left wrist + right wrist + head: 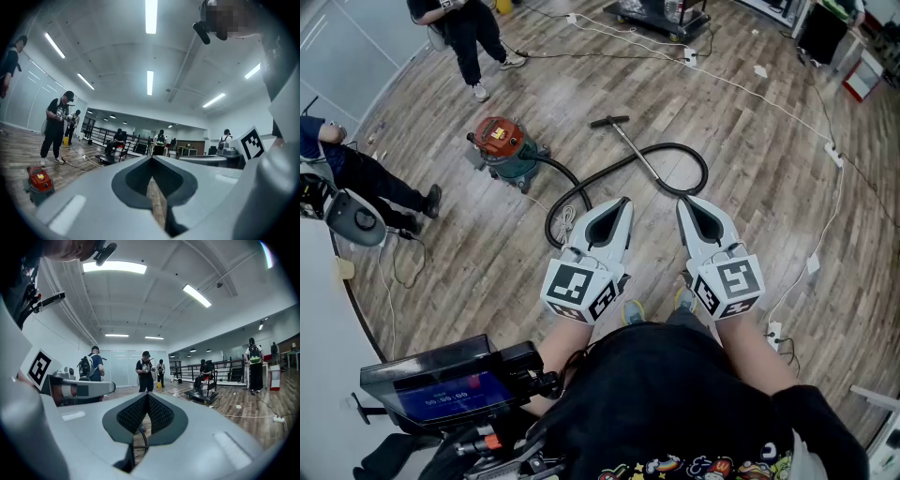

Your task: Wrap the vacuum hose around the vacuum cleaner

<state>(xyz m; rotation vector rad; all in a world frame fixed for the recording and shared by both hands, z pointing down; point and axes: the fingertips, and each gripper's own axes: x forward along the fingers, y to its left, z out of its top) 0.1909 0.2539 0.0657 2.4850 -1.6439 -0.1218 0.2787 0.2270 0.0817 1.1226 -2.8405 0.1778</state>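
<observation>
Wood floor (pixel 750 178), open room. One standing person (pixel 471 37) at the top of the head view, another person (pixel 356 173) low at the left edge.

Vacuum cleaner (pixel 500 148): red top, green drum, upright on the floor, upper left of centre in the head view. It also shows low left in the left gripper view (pixel 40 183).

Vacuum hose (pixel 581 187): black, leaves the cleaner's side and lies in loose loops on the floor to its right. None of it is wrapped around the cleaner. Its far end joins a rigid wand (pixel 639 159), which ends in a floor nozzle (pixel 609 121) lying flat.

Long white cable (pixel 741 89) runs across the floor at upper right, well clear of the hose.

Left hand-held gripper (pixel 622 208) and right hand-held gripper (pixel 684 206) are held side by side in the air over the floor, tips over the near hose loop in the head view, touching nothing. Each carries a marker cube (pixel 577 289) at its base.

Left hand-held gripper's own view (pixel 151 161): jaws closed tip to tip, nothing between them, only floor visible through the slit.

Right hand-held gripper's own view (pixel 147 397): same, tips together, empty. A black curve shows through the slit below, probably the hose on the floor.

Small screen (pixel 441 389) at lower left near the person's body.
</observation>
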